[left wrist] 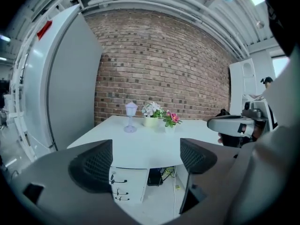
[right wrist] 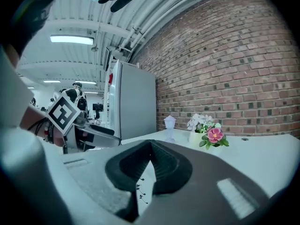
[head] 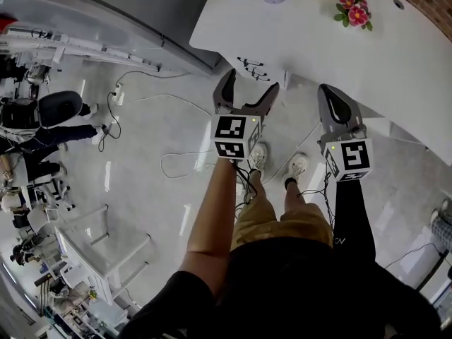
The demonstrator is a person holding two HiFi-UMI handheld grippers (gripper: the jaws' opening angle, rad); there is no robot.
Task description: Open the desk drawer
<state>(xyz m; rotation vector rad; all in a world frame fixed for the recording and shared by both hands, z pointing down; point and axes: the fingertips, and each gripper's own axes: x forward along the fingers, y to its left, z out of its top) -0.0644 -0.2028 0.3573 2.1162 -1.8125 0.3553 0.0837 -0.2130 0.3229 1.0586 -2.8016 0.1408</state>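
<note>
Under the near corner of the white surface point(head: 311, 41), the drawers point(head: 253, 69) sit shut, with thin black handles on white fronts. Before that corner, the left gripper point(head: 248, 83) has its fingers spread wide and empty. The right gripper point(head: 330, 97) has its fingers closed tip to tip on nothing. From the head view, the surface's edge hides most of the drawer fronts.

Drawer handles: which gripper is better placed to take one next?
Left gripper, probably. Its fingers stand apart, aimed at the drawer handles just ahead. The right gripper has its fingers together and sits further right, by the desk edge.
</note>
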